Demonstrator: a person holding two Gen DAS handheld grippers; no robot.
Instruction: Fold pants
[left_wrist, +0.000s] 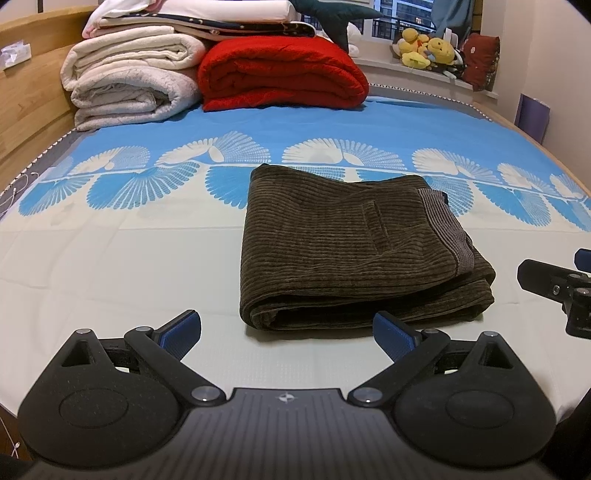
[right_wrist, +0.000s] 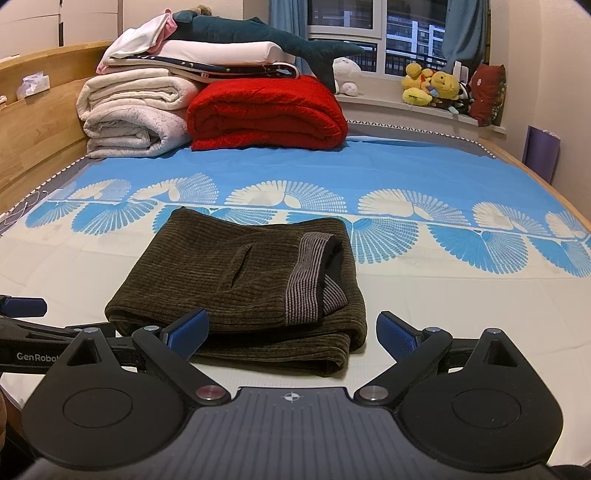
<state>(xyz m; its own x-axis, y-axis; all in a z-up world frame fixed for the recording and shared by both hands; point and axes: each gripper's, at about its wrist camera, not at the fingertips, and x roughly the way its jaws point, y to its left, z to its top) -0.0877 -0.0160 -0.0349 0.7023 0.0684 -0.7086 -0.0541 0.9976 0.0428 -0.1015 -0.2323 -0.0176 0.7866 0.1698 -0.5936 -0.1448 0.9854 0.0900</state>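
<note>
Since the pants seem fully folded, keep both spread grippers, left and right, clear.

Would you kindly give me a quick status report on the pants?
Left tongs open, empty. Right tongs open, empty, just short of the pants. Pants folded into a compact stack on the bed sheet. Nothing in the way.

Warm, even indoor light, window dark at far right; soft shadow under folded pants; sharp focus throughout; strong fisheye bending and black vignette at corners.
</note>
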